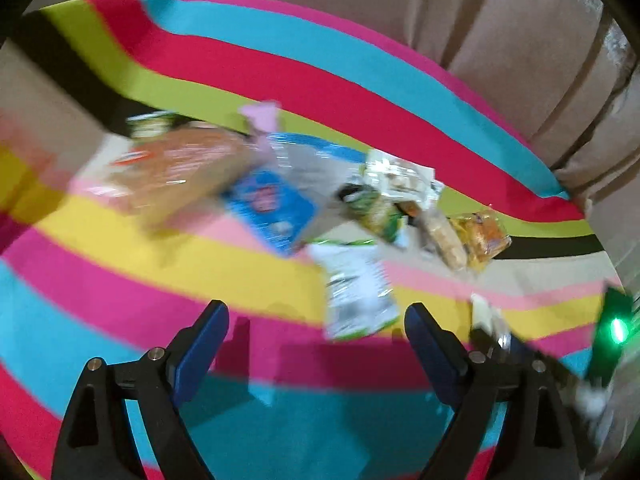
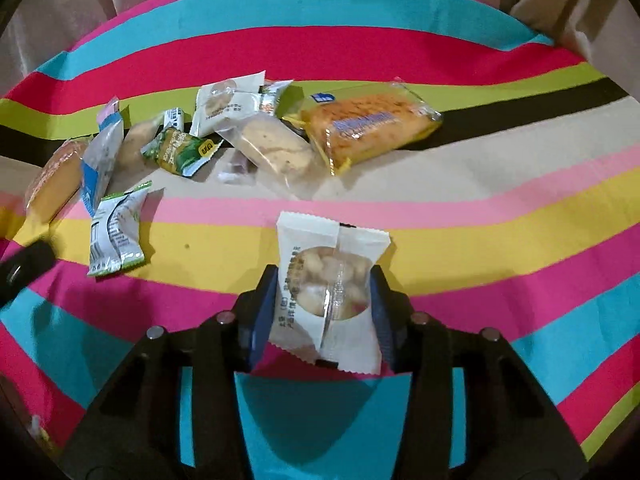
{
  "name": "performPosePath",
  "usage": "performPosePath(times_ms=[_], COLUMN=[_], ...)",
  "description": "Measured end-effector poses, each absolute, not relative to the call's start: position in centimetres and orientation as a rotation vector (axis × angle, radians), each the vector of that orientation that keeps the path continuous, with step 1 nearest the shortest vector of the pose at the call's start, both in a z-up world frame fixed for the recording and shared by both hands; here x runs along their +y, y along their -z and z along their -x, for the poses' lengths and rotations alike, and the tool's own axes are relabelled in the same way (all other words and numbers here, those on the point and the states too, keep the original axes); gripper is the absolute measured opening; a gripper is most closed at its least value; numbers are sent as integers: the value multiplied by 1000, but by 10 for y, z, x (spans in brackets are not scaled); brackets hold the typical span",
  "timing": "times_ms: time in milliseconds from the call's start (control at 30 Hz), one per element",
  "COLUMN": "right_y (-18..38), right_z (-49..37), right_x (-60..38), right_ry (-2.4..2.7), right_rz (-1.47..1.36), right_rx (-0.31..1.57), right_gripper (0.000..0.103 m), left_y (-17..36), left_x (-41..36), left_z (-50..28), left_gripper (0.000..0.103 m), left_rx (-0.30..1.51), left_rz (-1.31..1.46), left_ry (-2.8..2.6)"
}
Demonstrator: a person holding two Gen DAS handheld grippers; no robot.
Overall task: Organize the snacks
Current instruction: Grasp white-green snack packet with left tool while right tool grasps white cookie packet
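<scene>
My right gripper is shut on a white snack packet with a clear window and holds it above the striped cloth. Beyond it lies a pile of snacks: a large yellow cake pack, a clear-wrapped biscuit, a green packet, a white-green packet and a white packet. My left gripper is open and empty, just short of the white-green packet. The left wrist view is blurred; it shows a blue packet and a brown bread pack.
A striped, many-coloured cloth covers the table. Beige curtains hang behind it. The left gripper's tip shows at the left edge of the right wrist view. The right gripper shows blurred at the right of the left wrist view.
</scene>
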State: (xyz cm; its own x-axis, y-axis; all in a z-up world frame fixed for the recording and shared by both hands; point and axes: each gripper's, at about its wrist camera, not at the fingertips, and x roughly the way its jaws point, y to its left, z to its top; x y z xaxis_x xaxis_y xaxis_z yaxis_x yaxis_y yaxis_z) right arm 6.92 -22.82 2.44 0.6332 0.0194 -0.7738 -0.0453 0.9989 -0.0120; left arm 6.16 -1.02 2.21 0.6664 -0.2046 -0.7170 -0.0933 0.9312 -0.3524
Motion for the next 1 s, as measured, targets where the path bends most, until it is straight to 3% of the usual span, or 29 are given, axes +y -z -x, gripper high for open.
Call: performPosePath(times_ms=[233, 333, 1000], right_y=[-28, -33, -27], right_z=[-61, -54, -41], right_x=[-238, -242, -239], right_ry=[-54, -62, -68], right_rz=[5, 19, 22], right_rx=[886, 885, 857], right_gripper=[47, 47, 47], left_y=[-4, -8, -46], left_x=[-57, -54, -13], left_z=[-111, -111, -3], left_gripper=[86, 40, 38], left_rx=[881, 865, 742], left_rz=[188, 179, 238], left_ry=[-56, -75, -30])
